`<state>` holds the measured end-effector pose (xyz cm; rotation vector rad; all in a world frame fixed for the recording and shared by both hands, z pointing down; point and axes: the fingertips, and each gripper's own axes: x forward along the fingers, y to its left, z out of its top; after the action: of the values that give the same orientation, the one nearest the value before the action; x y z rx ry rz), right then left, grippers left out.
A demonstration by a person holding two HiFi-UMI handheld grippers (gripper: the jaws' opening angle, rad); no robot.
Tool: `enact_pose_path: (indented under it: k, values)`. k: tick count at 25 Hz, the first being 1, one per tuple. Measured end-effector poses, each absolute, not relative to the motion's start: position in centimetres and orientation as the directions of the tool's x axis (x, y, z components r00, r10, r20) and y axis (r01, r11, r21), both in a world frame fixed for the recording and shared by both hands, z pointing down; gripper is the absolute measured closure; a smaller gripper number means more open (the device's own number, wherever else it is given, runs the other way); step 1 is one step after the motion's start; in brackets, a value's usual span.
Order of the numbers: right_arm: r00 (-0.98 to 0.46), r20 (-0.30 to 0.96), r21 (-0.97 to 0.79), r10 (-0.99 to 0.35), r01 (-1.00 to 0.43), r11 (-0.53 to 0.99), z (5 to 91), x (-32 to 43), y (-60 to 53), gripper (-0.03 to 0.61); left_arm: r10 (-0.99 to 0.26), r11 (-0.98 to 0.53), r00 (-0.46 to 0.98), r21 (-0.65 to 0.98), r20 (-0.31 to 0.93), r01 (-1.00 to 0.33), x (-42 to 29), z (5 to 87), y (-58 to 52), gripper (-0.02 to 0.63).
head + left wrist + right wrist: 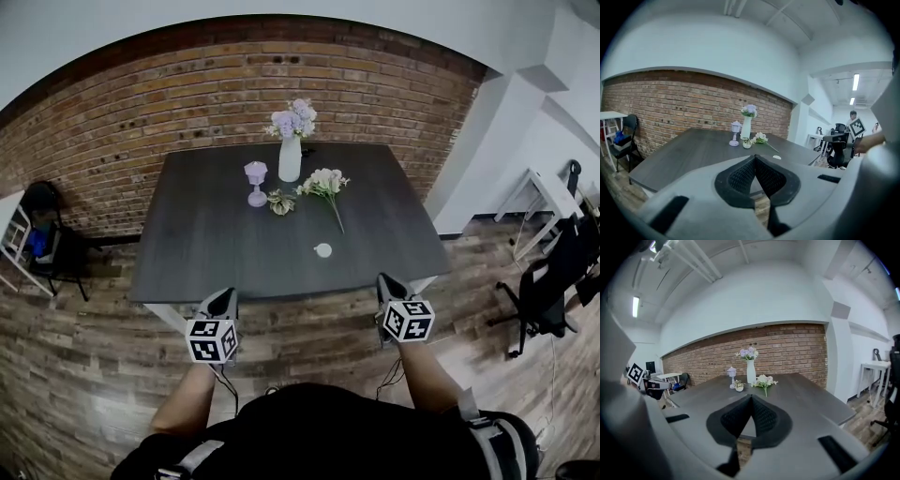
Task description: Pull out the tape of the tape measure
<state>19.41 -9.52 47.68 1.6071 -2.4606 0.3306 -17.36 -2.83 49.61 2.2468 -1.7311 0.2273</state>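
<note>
1. L gripper (228, 295) is seen in the head view at the near edge of the table (206, 253), just off the table's front-left side. The marker cube faces the camera.
2. In the left gripper view the jaws are seen pressed together at the tips, w/ nothing between them. It's closed and empty.
3. R gripper (384, 279) is held at the near edge too, toward the front-right corner, well apart from the L one.
4. In the right gripper view its jaws are met at the tips as well, w/ nothing caught between. Also closed and empty.
5. The tape measure (322, 250), a small round white case, is found lying flat on the dark tabletop. It's right of centre, nearer the R gripper, and touched by neither.
6. It's picked out in the left gripper view too, just past the flower stems. No tape can be made out drawn from the case; it's too small to tell more.
7. Further back, a white vase (290, 159) w/ purple flowers (294, 119) is stood upright near the far edge.
8. A lilac lantern ornament (256, 183) is set just left of the vase, w/ a small potted plant (279, 202) in front of it.
9. A bunch of white flowers (325, 184) is laid flat beside the pot, stems pointed toward the tape measure.
10. A brick wall (141, 103) is seen behind the table, and a black chair (52, 244) off to the left.
</note>
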Motion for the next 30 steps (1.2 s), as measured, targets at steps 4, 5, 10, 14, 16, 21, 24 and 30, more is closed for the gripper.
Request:
enact_pose_path:
  k: [4,5,10,14,16,21,24,30]
  values:
    - [-0.393,0.276,-0.082,-0.877,-0.919,0.385,47.8,18.3,-9.5,0.583,-0.915,-0.238,0.269,0.134,0.3,-0.962,-18.5,49.4,-3.0,0.604]
    - [-0.392,0.277,-0.082,-0.877,-0.919,0.385,47.8,17.9,-9.6,0.583,-0.916,-0.238,0.268,0.134,0.299,-0.962,-18.9,49.4,-3.0,0.604]
    - [-0.382,0.286,-0.045,-0.879,-0.922,0.386,48.2,15.7,-9.2,0.583,-0.907,-0.248,0.283,0.148,0.311,-0.957,-20.7,49.9,-2.6,0.604]
    - [-0.398,0.225,-0.052,-0.889,-0.916,0.397,48.5,13.6,-8.7,0.58,-0.884,-0.261,0.298,0.15,0.359,-0.954,-21.9,51.9,-1.9,0.604]
    - [-0.425,0.218,-0.069,-0.878,-0.905,0.421,49.2,12.7,-8.5,0.535,-0.873,-0.263,0.301,0.149,0.384,-0.953,-22.2,53.1,-1.6,0.604]
    - [-0.48,0.284,-0.087,-0.83,-0.875,0.476,52.0,11.8,-9.7,0.387,-0.853,-0.262,0.302,0.152,0.425,-0.953,-22.0,54.7,-3.1,0.604]
    - [-0.512,0.332,-0.076,-0.792,-0.852,0.518,54.0,11.5,-11.9,0.371,-0.848,-0.27,0.311,0.154,0.428,-0.95,-20.3,55.0,-5.0,0.604]
    - [-0.605,0.496,-0.099,-0.622,-0.752,0.652,59.7,9.7,-18.1,0.314,-0.844,-0.271,0.293,0.114,0.45,-0.956,-17.1,55.2,-10.5,0.604]
